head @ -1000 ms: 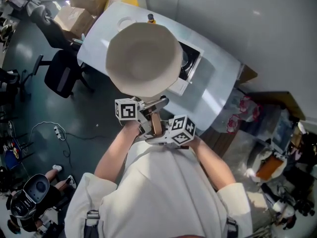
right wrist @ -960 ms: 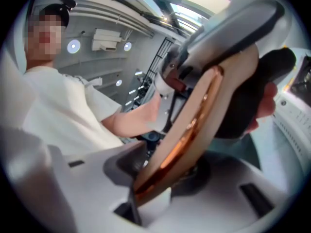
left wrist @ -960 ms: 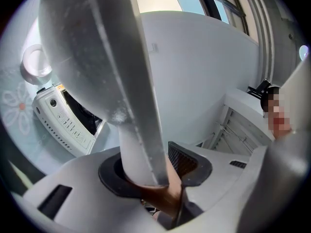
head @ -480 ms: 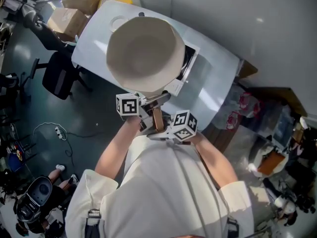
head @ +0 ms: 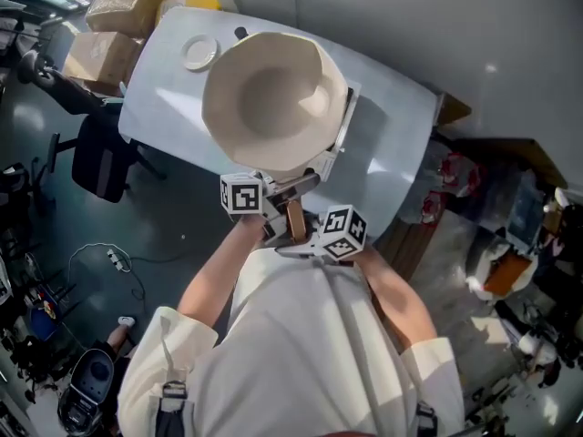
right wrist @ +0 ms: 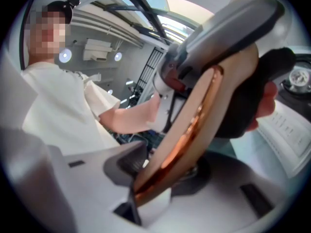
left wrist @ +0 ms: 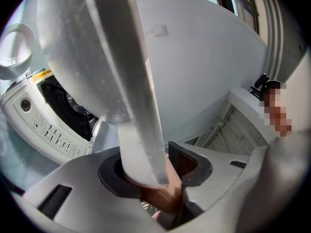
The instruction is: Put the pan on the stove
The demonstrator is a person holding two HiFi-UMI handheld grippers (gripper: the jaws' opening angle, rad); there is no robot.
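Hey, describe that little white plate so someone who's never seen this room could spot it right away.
Find the white table beneath the big cream pan. Near its top left corner in the head view, by the cardboard boxes, lies the plate. It is small, flat and round on the tabletop, unlike the deep pan held above.

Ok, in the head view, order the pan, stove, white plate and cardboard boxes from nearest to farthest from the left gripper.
1. Pan, gripped by its handle.
2. Stove, on the table beneath the pan.
3. White plate, table's far left end.
4. Cardboard boxes, beyond the table.
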